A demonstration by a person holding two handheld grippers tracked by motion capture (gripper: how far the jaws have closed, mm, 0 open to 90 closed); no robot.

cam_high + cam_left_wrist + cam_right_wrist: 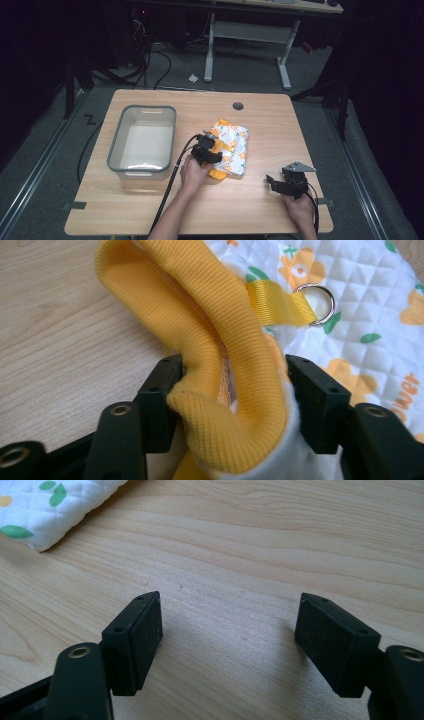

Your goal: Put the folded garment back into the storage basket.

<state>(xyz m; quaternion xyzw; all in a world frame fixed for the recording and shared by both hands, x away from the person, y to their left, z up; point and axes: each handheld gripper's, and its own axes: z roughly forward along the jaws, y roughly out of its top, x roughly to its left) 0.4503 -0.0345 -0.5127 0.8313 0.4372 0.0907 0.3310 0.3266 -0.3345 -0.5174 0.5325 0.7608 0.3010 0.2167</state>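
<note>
On the wooden table (260, 200) the largest thing is a grey plastic tub (116, 150), empty, standing at the left side. To the right of it, about the middle of the table, lies a quilted cloth item (234, 142), white with orange flowers and green leaves, with a yellow ribbed border (210, 315); it looks like a folded baby bib or a small padded pouch, I cannot tell which. Its long axis goes from near to far, a little inclined to the right. The left gripper (206, 150) sits at the near-left corner of this item, and it is clearly the nearer tool. In the left gripper view its jaws stand on both sides of the thick yellow fold and pinch it, the left pad pressing into the rib. Beyond the fold, a yellow webbing strap with a small metal ring (319, 304) lies on the quilted face. The tub lies to the left of the held corner, so I judge that the coming move goes leftward, with the rest of the item trailing on the right. The right gripper (280, 184) rests apart at the near right, jaws spread wide over bare wood, holding nothing.
</note>
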